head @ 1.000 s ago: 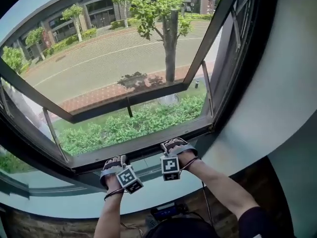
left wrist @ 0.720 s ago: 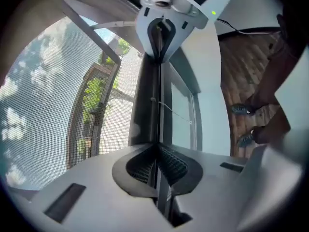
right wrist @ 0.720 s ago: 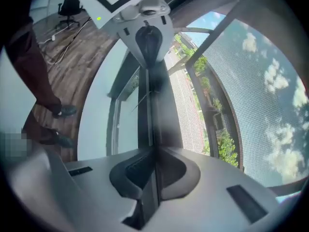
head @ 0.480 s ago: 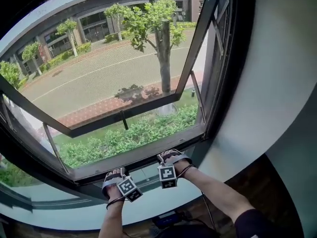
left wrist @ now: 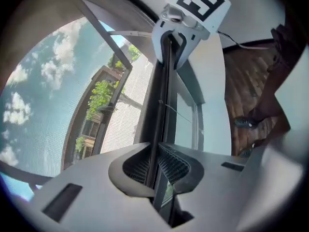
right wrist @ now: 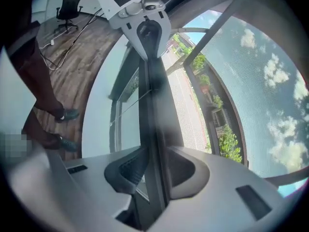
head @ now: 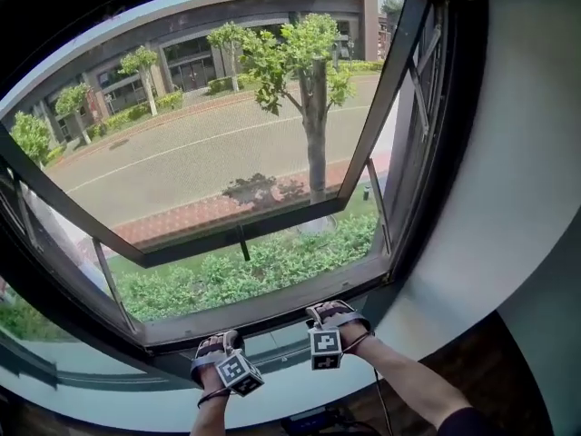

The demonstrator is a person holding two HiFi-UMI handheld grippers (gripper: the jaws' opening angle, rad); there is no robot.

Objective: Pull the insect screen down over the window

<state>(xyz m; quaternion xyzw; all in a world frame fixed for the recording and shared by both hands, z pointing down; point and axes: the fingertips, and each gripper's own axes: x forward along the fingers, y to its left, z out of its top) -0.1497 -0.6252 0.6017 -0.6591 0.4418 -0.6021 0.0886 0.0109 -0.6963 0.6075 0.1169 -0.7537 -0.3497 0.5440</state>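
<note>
Fingers (left wrist: 137,164) of the left gripper (left wrist: 153,167) are clamped on the thin dark bottom bar (left wrist: 161,95) of the insect screen. The right gripper (right wrist: 154,173) is opening its fingers, with the same bar standing between them and the pads no longer squeezing it; a second ago they were pinched tight. Both grippers sit side by side on the bar, the right one just beside the left.

The fine grey mesh insect screen (head: 209,143) covers the whole opening, and its bar is down against the dark lower window frame (head: 163,334), just as it was a second ago. Grippers and frame now lie lower in the head view than they did then.

Beyond the mesh, a dark-framed glass sash (head: 245,230) is swung outward. Past it are a green hedge (head: 227,280), a red brick pavement, a grey road, a slim-trunked tree (head: 315,125) and a low building.

Below the frame runs a pale curved sill ledge (head: 118,398). A white rounded wall (head: 517,189) rises at the right, with brown wooden floor (head: 477,348) under it. The right gripper view shows a black office chair (right wrist: 70,5) on that floor and the person's dark shoes (right wrist: 65,115).
</note>
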